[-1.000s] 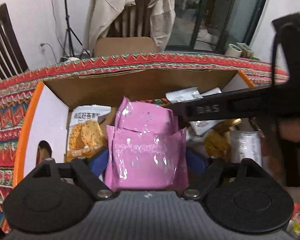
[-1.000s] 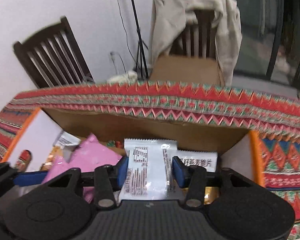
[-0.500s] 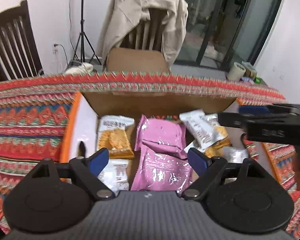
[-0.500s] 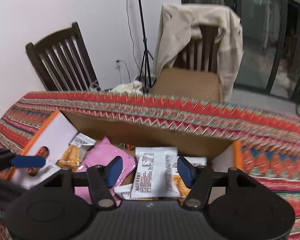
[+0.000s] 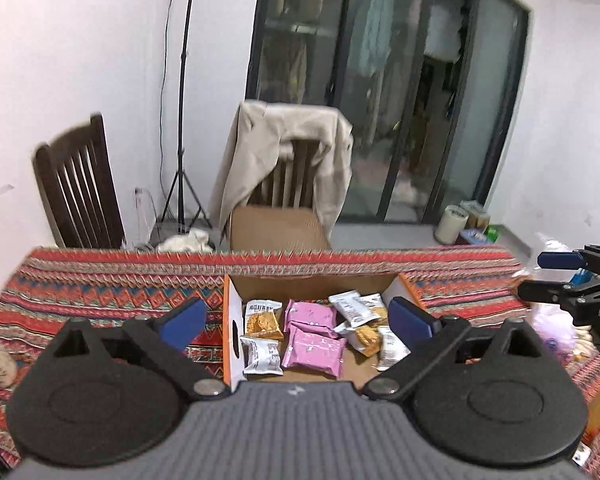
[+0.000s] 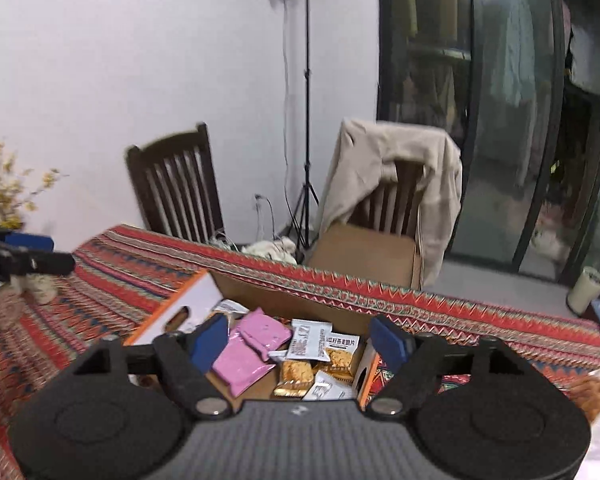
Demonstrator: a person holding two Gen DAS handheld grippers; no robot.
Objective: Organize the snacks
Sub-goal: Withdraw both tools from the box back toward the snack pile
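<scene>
An open cardboard box (image 5: 233,328) with orange-and-white side flaps sits on the patterned tablecloth. In it lie two pink packets (image 5: 314,346), white packets (image 5: 350,308) and orange cracker packets (image 5: 262,318). My left gripper (image 5: 296,320) hangs high above and in front of the box, its jaws opening wide with nothing between them. My right gripper (image 6: 300,338) is also raised over the box (image 6: 180,312), jaws opening and empty; the white packet (image 6: 310,340) lies below it beside a pink packet (image 6: 244,364). Each gripper shows at the edge of the other's view: right gripper (image 5: 548,276), left gripper (image 6: 40,252).
The tablecloth (image 5: 100,288) covers the whole table. A clear bag of loose snacks (image 5: 556,320) lies right of the box. Behind the table stand a dark wooden chair (image 5: 76,184), a chair draped with a beige jacket (image 5: 288,152) and a light stand (image 5: 180,120).
Both grippers have risen and drawn back from the box. The left let go of the pink packet, the right let go of the white packet; both packets now lie in the box.
</scene>
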